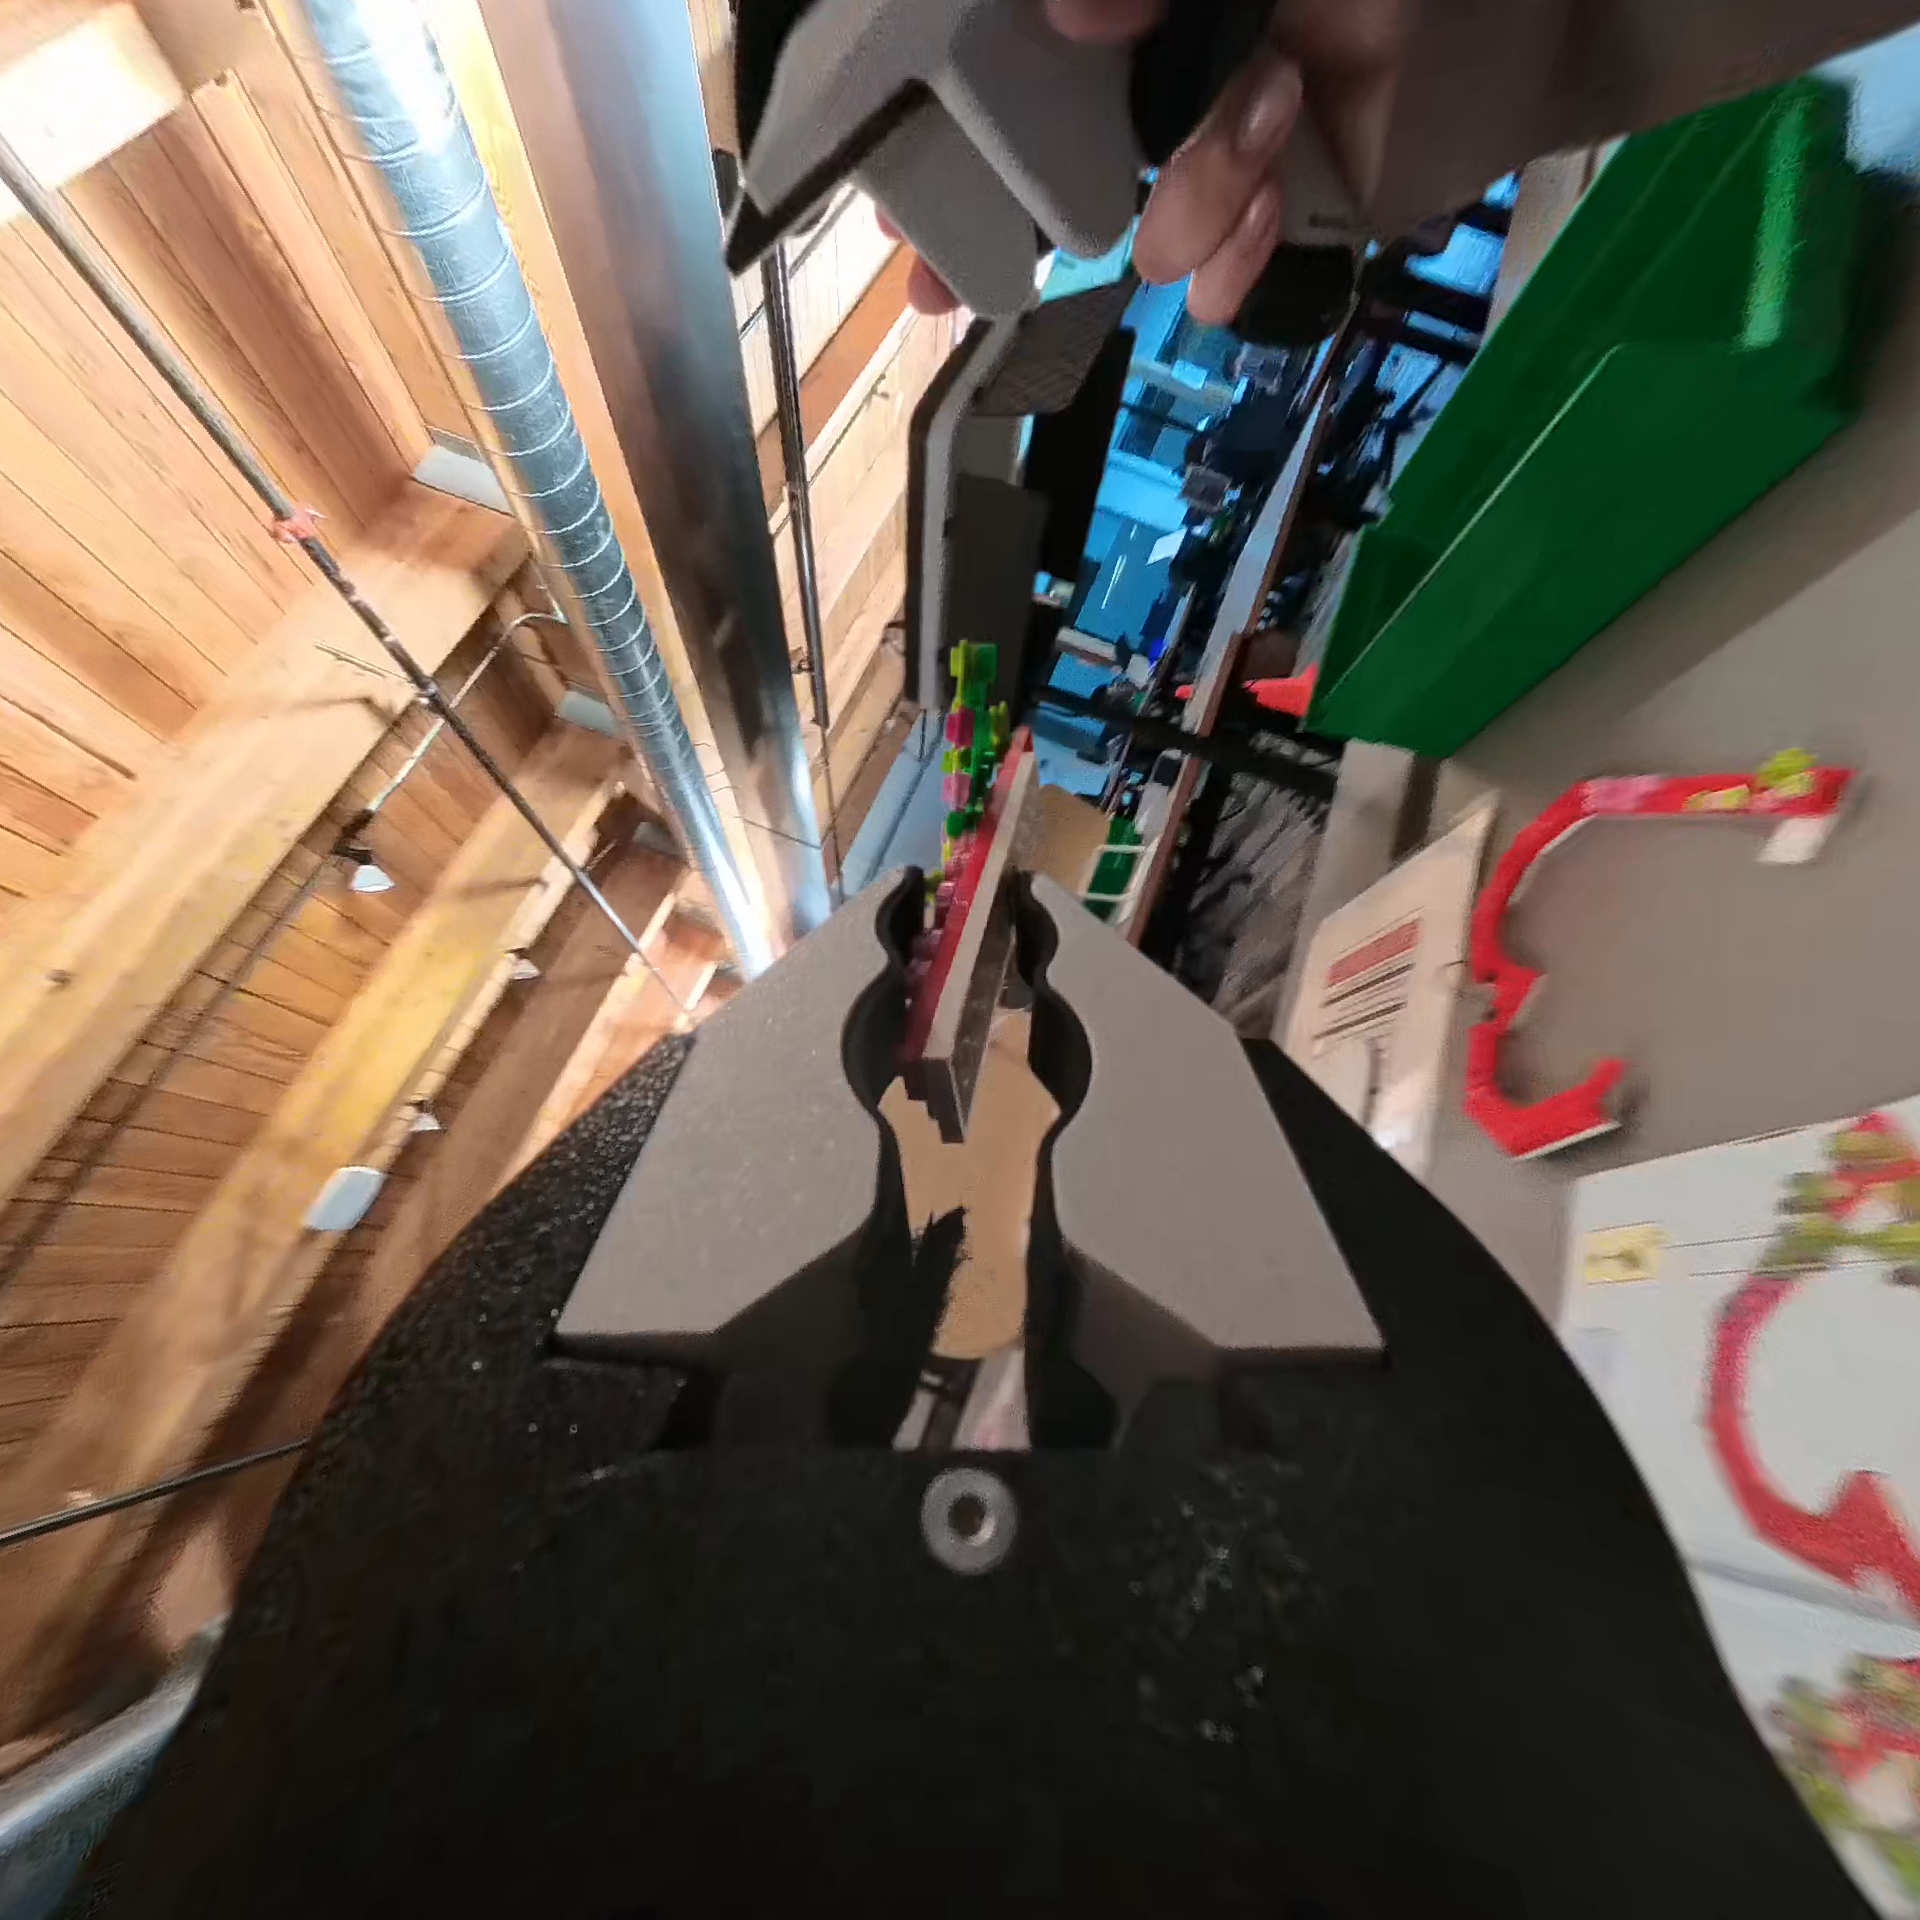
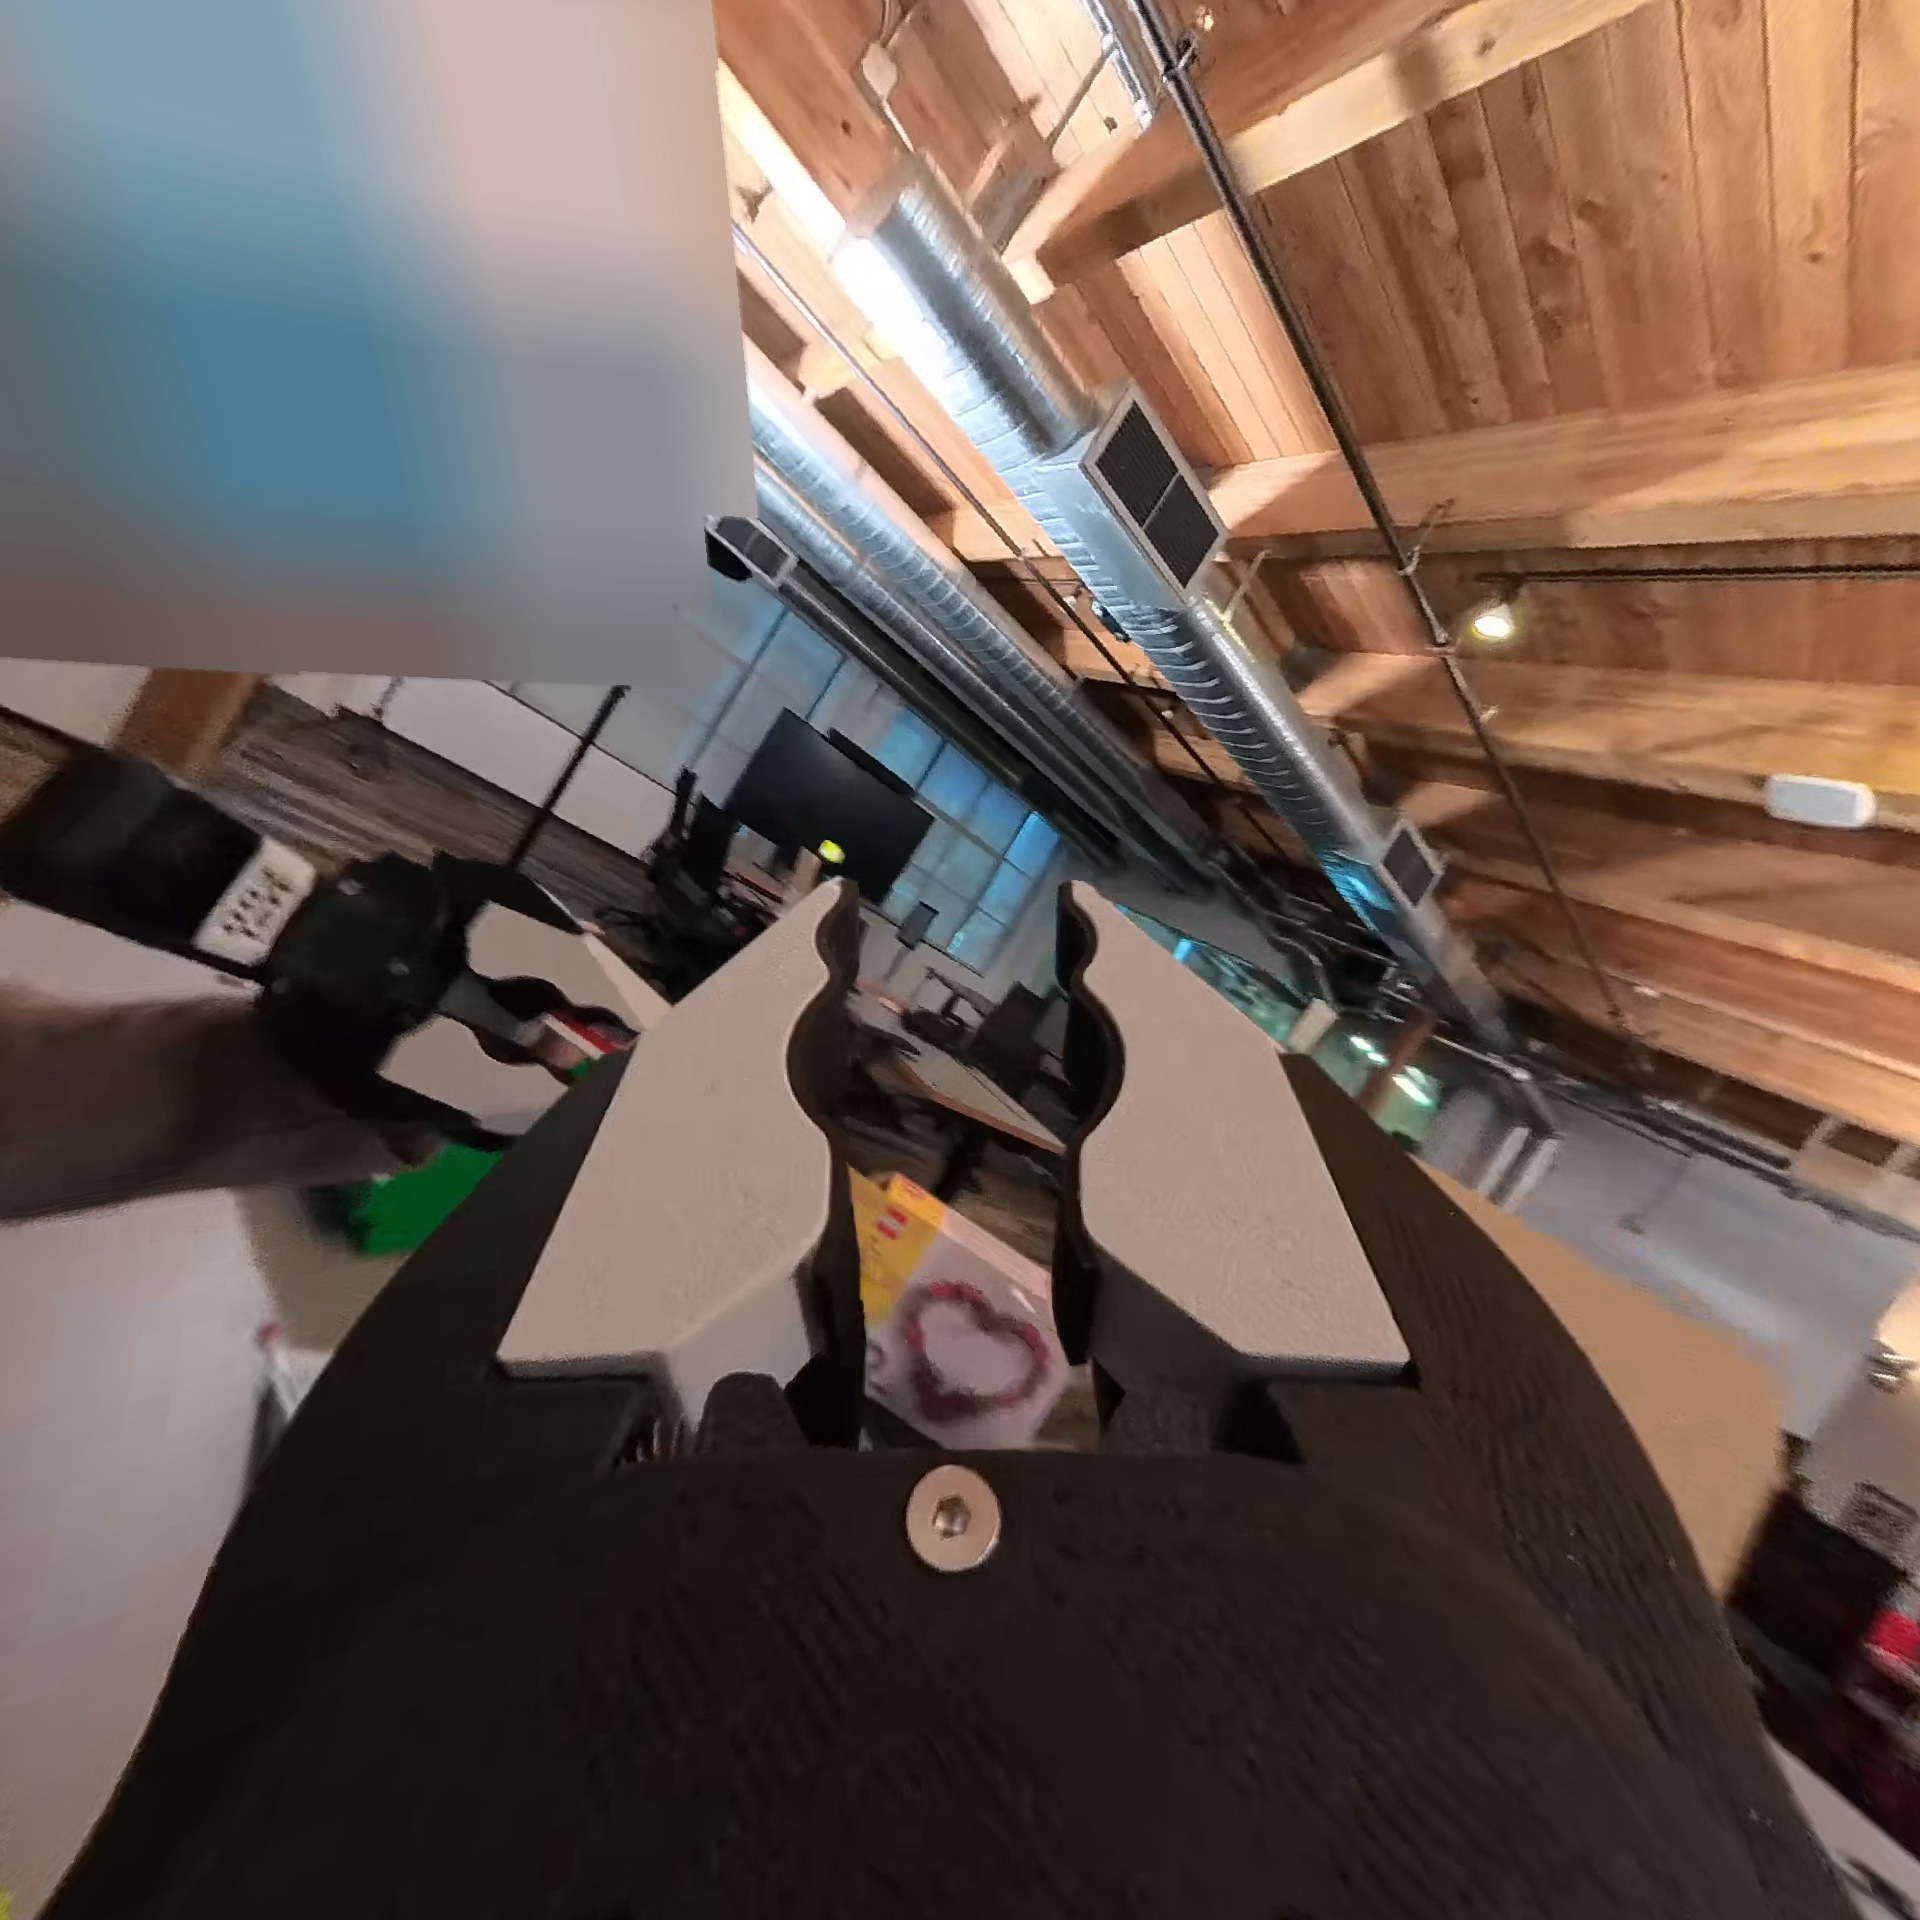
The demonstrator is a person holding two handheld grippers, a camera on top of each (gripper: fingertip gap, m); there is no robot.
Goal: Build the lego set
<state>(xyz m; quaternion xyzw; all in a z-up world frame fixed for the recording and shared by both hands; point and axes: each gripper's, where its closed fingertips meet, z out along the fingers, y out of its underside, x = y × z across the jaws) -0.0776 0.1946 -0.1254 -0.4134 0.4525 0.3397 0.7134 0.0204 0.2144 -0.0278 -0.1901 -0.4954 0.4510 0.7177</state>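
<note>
My left gripper is shut on a flat lego section, red on a grey-white base with green and pink pieces at its far end, held up in the air edge-on. Another red curved lego section lies on the grey table at the right. My right gripper is open and empty, raised and pointing toward the ceiling. The right gripper also shows at the top of the left wrist view, held by a hand. The left gripper shows at the left of the right wrist view with the red section in it.
A green bin stands on the table at the right. An open instruction booklet lies at the lower right, a white sheet beside it. The lego box with a heart picture lies below my right gripper. A person's arm is at the left. My hands' fingertips stand some 15 cm from each other.
</note>
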